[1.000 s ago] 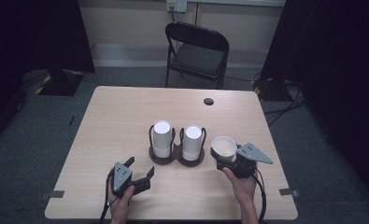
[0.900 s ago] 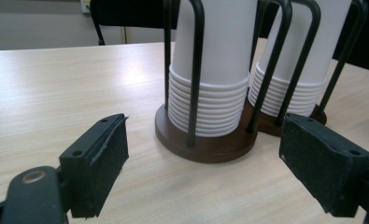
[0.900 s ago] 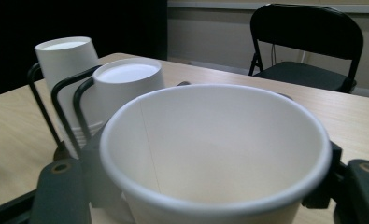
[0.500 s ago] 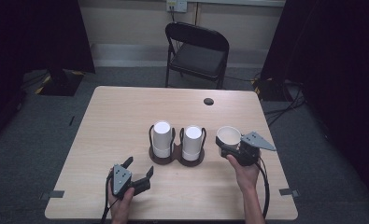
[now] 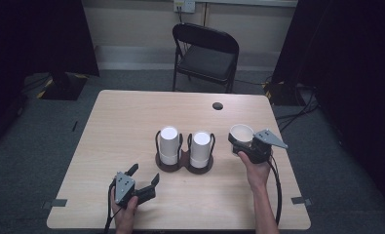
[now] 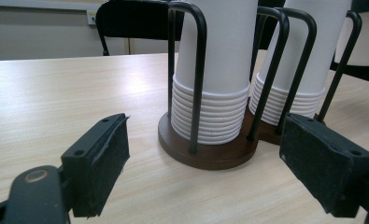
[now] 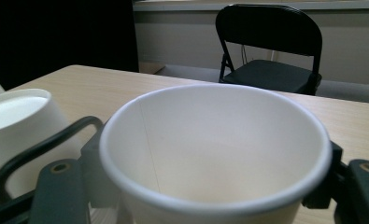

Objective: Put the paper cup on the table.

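the right gripper (image 5: 246, 144) is clamped on an upright paper cup (image 5: 241, 132) just right of the two cup holders (image 5: 185, 163), so carry it level with a gentle squeeze while the left gripper (image 5: 144, 176) waits unclenched near them

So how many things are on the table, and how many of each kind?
Stacks of white paper cups standing upside down in holders: 2
Dark wire cup holders with round bases: 2
Loose white paper cups, mouth up, gripped by the right gripper: 1
Small dark round spots on the tabletop: 1
Total: 6
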Demonstrator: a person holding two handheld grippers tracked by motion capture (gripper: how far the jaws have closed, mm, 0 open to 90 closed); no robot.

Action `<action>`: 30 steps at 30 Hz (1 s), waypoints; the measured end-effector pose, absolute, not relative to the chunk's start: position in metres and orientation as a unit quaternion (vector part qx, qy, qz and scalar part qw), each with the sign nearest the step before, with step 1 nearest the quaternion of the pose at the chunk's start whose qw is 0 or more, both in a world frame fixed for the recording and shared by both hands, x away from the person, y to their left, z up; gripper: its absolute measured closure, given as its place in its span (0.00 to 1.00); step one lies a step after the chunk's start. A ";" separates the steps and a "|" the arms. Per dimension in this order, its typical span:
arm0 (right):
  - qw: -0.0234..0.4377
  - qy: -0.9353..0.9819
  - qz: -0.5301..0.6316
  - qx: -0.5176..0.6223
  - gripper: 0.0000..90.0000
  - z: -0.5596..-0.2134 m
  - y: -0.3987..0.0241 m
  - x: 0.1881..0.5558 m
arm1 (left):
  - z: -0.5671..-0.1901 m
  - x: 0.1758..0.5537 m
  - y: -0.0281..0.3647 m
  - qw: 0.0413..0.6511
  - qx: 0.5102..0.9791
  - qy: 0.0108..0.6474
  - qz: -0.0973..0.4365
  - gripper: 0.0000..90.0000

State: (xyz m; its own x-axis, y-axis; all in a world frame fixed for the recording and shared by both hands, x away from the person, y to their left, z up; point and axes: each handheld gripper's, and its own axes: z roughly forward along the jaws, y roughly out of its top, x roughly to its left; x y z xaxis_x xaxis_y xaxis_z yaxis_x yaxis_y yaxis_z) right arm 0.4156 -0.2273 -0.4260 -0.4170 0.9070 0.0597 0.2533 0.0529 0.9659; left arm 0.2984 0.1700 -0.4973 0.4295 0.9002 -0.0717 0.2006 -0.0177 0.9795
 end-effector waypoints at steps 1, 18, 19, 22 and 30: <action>0.310 0.657 0.525 0.444 0.29 -0.428 -0.228 0.418 | -0.497 0.298 0.170 0.554 0.639 0.430 0.317 0.18; 0.332 0.648 0.509 0.460 0.28 -0.437 -0.216 0.450 | -0.498 0.295 0.168 0.554 0.637 0.422 0.330 0.18; 0.330 0.650 0.507 0.459 0.28 -0.439 -0.214 0.453 | -0.498 0.295 0.169 0.555 0.637 0.421 0.329 0.18; 0.322 0.653 0.511 0.456 0.28 -0.444 -0.211 0.459 | -0.498 0.295 0.169 0.556 0.635 0.421 0.331 0.18; 0.306 0.661 0.494 0.475 0.28 -0.464 -0.213 0.471 | -0.498 0.295 0.168 0.556 0.637 0.418 0.331 0.18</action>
State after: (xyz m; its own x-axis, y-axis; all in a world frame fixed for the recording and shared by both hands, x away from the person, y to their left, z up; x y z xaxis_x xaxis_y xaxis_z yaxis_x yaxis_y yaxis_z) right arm 0.4713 -0.2130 -0.4641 -0.3606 0.9305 0.0643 0.3256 0.0609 0.9436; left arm 0.2946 0.1684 -0.4979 0.4306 0.9015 -0.0430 0.1650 -0.0318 0.9858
